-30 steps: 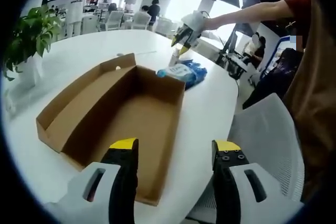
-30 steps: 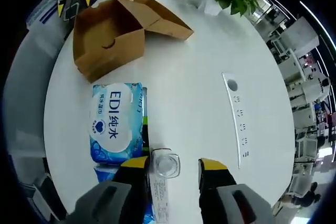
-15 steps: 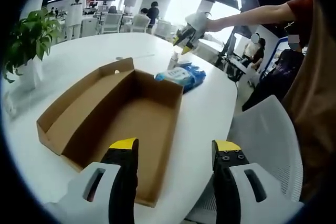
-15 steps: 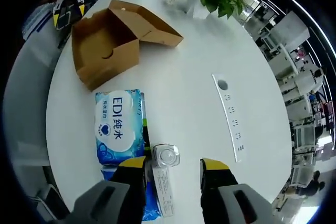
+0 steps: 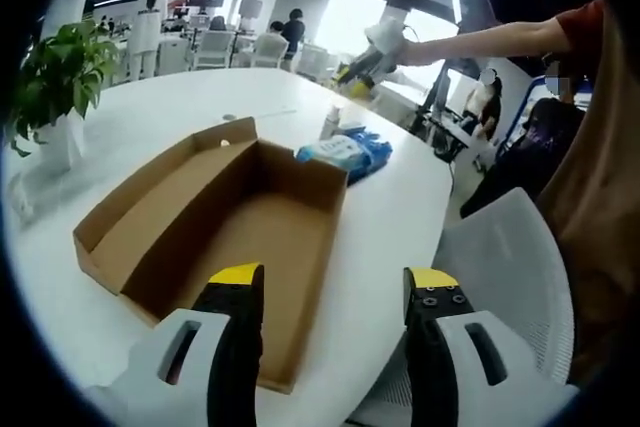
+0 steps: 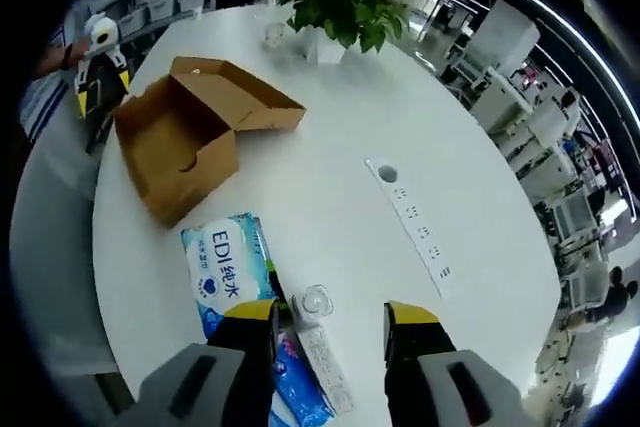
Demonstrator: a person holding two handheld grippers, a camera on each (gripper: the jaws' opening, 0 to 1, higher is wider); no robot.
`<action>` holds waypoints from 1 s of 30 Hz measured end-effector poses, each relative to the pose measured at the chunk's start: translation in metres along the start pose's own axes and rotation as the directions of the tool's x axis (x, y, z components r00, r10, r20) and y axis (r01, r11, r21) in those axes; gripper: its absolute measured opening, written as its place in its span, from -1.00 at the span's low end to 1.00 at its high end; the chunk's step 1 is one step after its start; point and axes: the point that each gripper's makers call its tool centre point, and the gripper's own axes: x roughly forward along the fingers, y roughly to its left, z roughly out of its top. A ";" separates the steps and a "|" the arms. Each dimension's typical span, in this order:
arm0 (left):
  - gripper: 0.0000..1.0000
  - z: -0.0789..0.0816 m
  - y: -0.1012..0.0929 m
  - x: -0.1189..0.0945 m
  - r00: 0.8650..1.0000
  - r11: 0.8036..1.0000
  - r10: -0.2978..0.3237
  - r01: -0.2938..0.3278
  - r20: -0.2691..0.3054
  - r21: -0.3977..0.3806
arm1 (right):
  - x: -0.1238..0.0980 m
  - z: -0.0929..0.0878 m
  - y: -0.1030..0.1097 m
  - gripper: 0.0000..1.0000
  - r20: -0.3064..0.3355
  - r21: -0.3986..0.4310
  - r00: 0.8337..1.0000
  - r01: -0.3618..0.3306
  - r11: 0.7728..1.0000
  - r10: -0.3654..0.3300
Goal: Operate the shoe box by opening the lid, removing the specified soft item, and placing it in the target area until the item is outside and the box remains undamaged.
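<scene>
Glossy white table [image 5: 150, 117]; open cardboard box [image 5: 225, 227]; both grippers [image 5: 335, 292] [image 6: 325, 317] spread.

Wipes pack [image 6: 226, 272] beside open box [image 6: 185, 142]

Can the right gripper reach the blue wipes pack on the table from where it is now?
Probably yes. The right gripper hangs open just above the table, the wipes pack lies just left of its jaws, and nothing stands between them; the small bottle sits beside it.
</scene>
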 end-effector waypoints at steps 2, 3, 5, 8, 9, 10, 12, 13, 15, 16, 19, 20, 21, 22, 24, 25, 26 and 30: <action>0.11 0.001 0.000 -0.001 1.000 1.000 0.000 0.000 0.009 -0.008 | -0.005 0.004 -0.002 -0.21 0.044 0.061 0.999 0.011 0.998 -0.014; 0.11 0.001 -0.001 -0.001 1.000 1.000 0.000 0.000 0.012 -0.010 | -0.008 0.006 -0.002 -0.21 0.063 0.089 0.998 0.014 0.996 -0.019; 0.11 0.001 -0.002 -0.002 1.000 1.000 0.000 0.000 0.013 -0.009 | -0.014 0.009 -0.005 -0.21 0.101 0.149 0.994 0.020 0.989 -0.036; 0.11 0.000 -0.003 -0.002 1.000 1.000 0.001 -0.001 0.013 -0.009 | -0.020 0.010 -0.006 -0.20 0.141 0.216 0.988 0.028 0.976 -0.059; 0.11 0.002 -0.003 -0.003 1.000 1.000 0.000 0.001 0.024 -0.016 | -0.022 0.011 -0.005 -0.19 0.161 0.254 0.985 0.024 0.967 -0.067; 0.11 0.003 -0.003 -0.003 1.000 1.000 -0.002 0.002 0.029 -0.020 | -0.023 0.012 -0.004 -0.18 0.175 0.276 0.982 0.019 0.961 -0.070; 0.10 0.004 -0.003 -0.003 0.999 1.000 0.000 0.001 0.035 -0.023 | -0.027 0.015 -0.005 -0.17 0.207 0.305 0.974 0.023 0.952 -0.090; 0.10 0.004 -0.003 -0.003 0.999 1.000 0.000 0.001 0.036 -0.023 | -0.028 0.017 -0.003 -0.17 0.223 0.328 0.970 0.020 0.944 -0.098; 0.10 0.005 -0.005 -0.003 0.999 1.000 -0.003 0.003 0.037 -0.019 | -0.031 0.020 0.000 -0.17 0.249 0.358 0.962 0.013 0.934 -0.109; 0.10 0.006 -0.006 -0.003 0.999 1.000 -0.004 0.004 0.036 -0.015 | -0.034 0.023 0.000 -0.17 0.274 0.386 0.953 0.012 0.922 -0.127; 0.11 0.007 -0.006 -0.003 0.999 1.000 -0.004 0.005 0.040 -0.014 | -0.039 0.028 0.003 -0.18 0.323 0.444 0.936 -0.016 0.896 -0.143; 0.10 0.007 -0.006 -0.004 0.999 1.000 -0.002 0.002 0.042 -0.014 | -0.040 0.027 0.002 -0.18 0.334 0.457 0.930 -0.019 0.889 -0.152; 0.10 0.008 -0.005 -0.004 0.999 1.000 0.001 0.000 0.044 -0.015 | -0.041 0.027 0.002 -0.18 0.344 0.466 0.926 -0.025 0.885 -0.155; 0.10 0.009 -0.005 -0.004 0.999 1.000 0.003 -0.002 0.048 -0.016 | -0.041 0.027 0.003 -0.18 0.350 0.472 0.924 -0.029 0.881 -0.157; 0.10 0.010 -0.004 -0.005 0.998 1.000 0.008 -0.006 0.055 -0.021 | -0.043 0.027 0.008 -0.17 0.352 0.471 0.922 -0.026 0.882 -0.161; 0.10 0.011 -0.004 -0.005 0.998 1.000 0.011 -0.009 0.060 -0.022 | -0.042 0.028 0.007 -0.16 0.356 0.473 0.920 -0.028 0.881 -0.162; 0.10 0.011 -0.004 -0.006 0.998 1.000 0.012 -0.010 0.062 -0.024 | -0.043 0.029 0.009 -0.14 0.359 0.474 0.919 -0.030 0.880 -0.162; 0.10 0.011 -0.003 -0.007 0.998 1.000 0.019 -0.017 0.068 -0.026 | -0.048 0.036 0.022 -0.12 0.398 0.484 0.904 -0.063 0.873 -0.156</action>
